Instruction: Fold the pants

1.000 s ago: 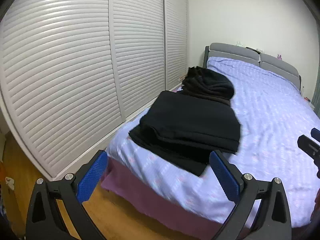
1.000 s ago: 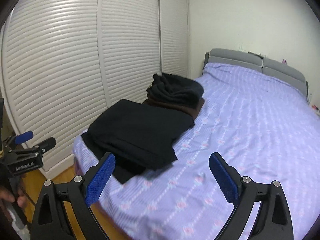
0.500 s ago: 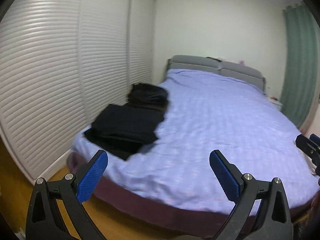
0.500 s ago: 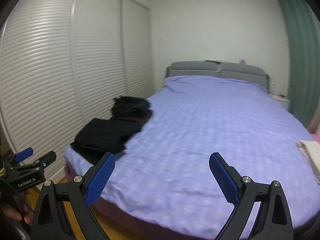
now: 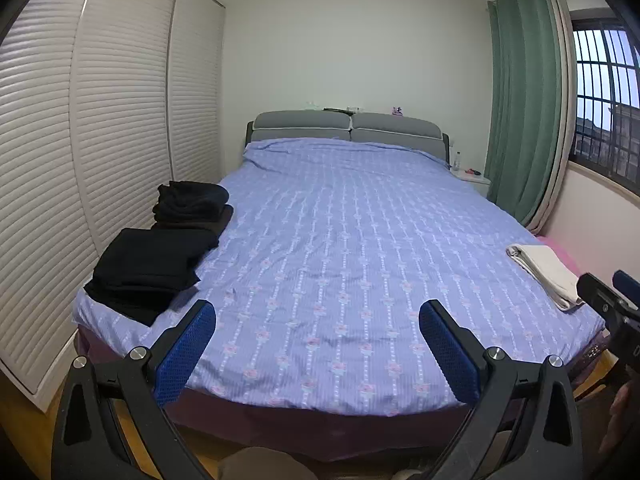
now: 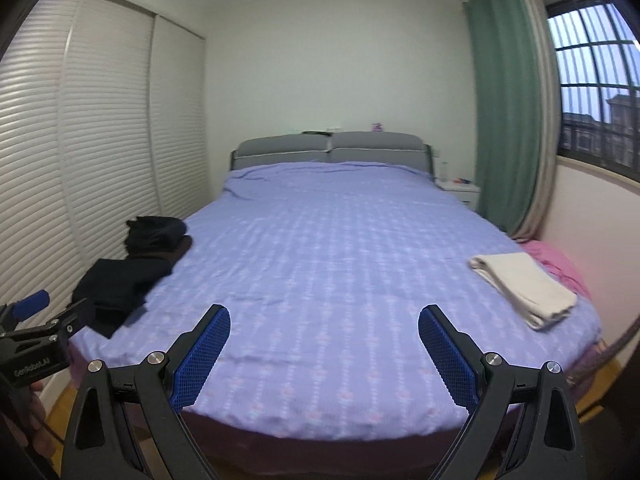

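Note:
Folded black pants (image 5: 148, 264) (image 6: 120, 284) lie stacked at the near left corner of the bed (image 5: 340, 240) (image 6: 328, 248), with a second dark folded pile (image 5: 190, 202) (image 6: 154, 234) just behind them. Cream folded pants (image 5: 546, 274) (image 6: 524, 288) rest at the bed's right edge. My left gripper (image 5: 318, 346) is open and empty, held back from the foot of the bed. My right gripper (image 6: 324, 354) is also open and holds nothing. Each gripper shows at the edge of the other's view.
White louvred wardrobe doors (image 5: 80, 140) run along the left wall. A green curtain (image 5: 520, 120) and barred window (image 5: 604, 100) are on the right, with a nightstand (image 5: 472, 178) by the grey headboard (image 5: 348, 128). Pink fabric (image 6: 556, 264) lies beside the cream pants. Wooden floor lies below.
Both views have swung right and pulled back from the black pants, so the whole bed and the cream pants at the right now show. Both grippers stay open.

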Demonstrator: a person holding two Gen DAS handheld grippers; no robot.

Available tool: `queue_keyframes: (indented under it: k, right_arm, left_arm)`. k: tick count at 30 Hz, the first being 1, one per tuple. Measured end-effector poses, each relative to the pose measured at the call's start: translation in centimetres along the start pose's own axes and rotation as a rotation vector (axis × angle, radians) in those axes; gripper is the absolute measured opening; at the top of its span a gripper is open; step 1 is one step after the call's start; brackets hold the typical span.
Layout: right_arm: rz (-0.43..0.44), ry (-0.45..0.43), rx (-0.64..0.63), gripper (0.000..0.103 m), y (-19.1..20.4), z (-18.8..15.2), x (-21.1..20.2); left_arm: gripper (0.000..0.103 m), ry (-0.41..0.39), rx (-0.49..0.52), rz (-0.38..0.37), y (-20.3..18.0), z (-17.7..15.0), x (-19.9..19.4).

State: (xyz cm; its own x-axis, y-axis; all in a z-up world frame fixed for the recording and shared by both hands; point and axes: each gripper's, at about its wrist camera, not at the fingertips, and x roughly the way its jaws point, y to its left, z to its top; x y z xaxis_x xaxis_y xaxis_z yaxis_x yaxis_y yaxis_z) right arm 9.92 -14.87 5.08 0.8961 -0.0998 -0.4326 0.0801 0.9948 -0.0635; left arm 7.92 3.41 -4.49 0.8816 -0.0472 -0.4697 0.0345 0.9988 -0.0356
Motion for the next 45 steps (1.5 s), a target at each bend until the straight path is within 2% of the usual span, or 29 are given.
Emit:
queue_keyframes:
  k: [5,11,24,45]
  right_arm:
    - [-0.047,0.006,-0.016,0.096,-1.8,-0.9,-1.0]
    - [-0.047,0.008,0.005,0.096,-3.2,-2.1,-2.1]
    - [-0.054,-0.033,-0.009,0.096,-3.0,-1.3,-2.9]
    - [-0.041,-0.046,-0.021,0.096,-2.6,-0.9,-3.1]
  left_arm:
    - [0.103,0.029,0.010,-0.003,-1.6,-0.1,-0.1]
    - [0.103,0.035,0.041,0.022,-2.5,-0.4,-0.6]
    - [0.103,0.028,0.038,0.042,-1.6,-0.1,-0.7]
    - [0.103,0.017,0.037,0.039,-1.2,0.0,-1.5]
